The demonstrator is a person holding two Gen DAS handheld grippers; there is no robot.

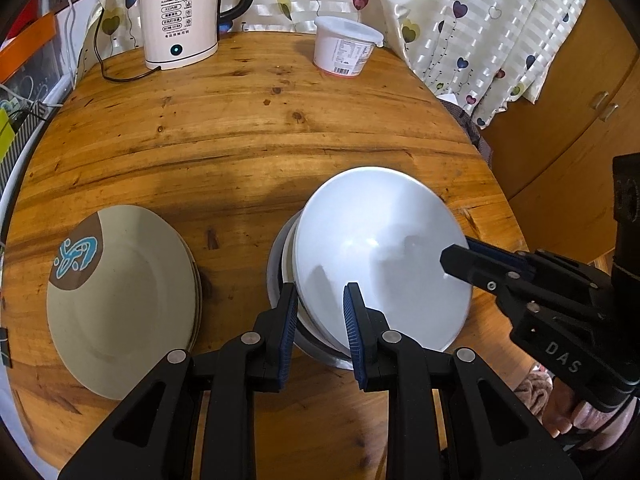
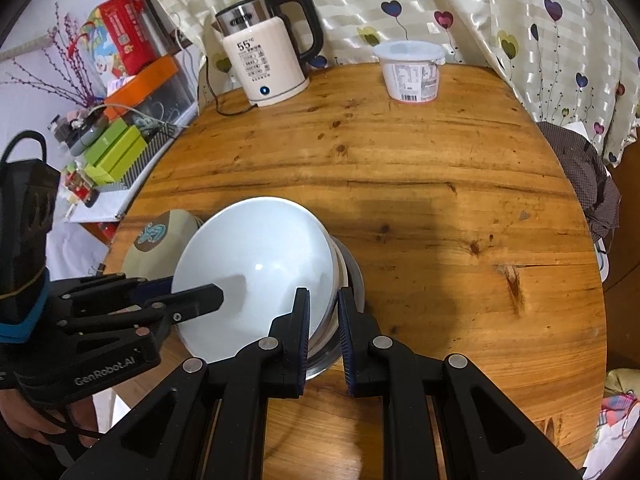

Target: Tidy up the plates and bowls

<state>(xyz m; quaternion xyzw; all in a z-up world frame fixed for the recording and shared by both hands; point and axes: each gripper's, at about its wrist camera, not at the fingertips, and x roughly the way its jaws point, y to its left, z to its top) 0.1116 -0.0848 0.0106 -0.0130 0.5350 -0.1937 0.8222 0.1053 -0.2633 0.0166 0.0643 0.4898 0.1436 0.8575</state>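
A large white bowl (image 1: 376, 256) sits tilted on top of a stack of bowls with a metal bowl (image 1: 280, 280) at the bottom, on a round wooden table (image 1: 240, 128). My left gripper (image 1: 320, 312) straddles the white bowl's near rim, its fingers slightly apart. My right gripper (image 2: 323, 320) straddles the opposite rim of the white bowl (image 2: 256, 272), its fingers close to the rim. A stack of beige plates (image 1: 124, 296) with a brown and blue mark lies left of the bowls. The plates also show in the right wrist view (image 2: 160, 240).
A cream electric kettle (image 1: 180, 20) with its cord and a white plastic tub (image 1: 344, 46) stand at the table's far edge. A heart-print curtain (image 1: 460, 20) hangs behind. Boxes and clutter (image 2: 120, 100) sit left of the table. A wooden cabinet (image 1: 580, 120) stands right.
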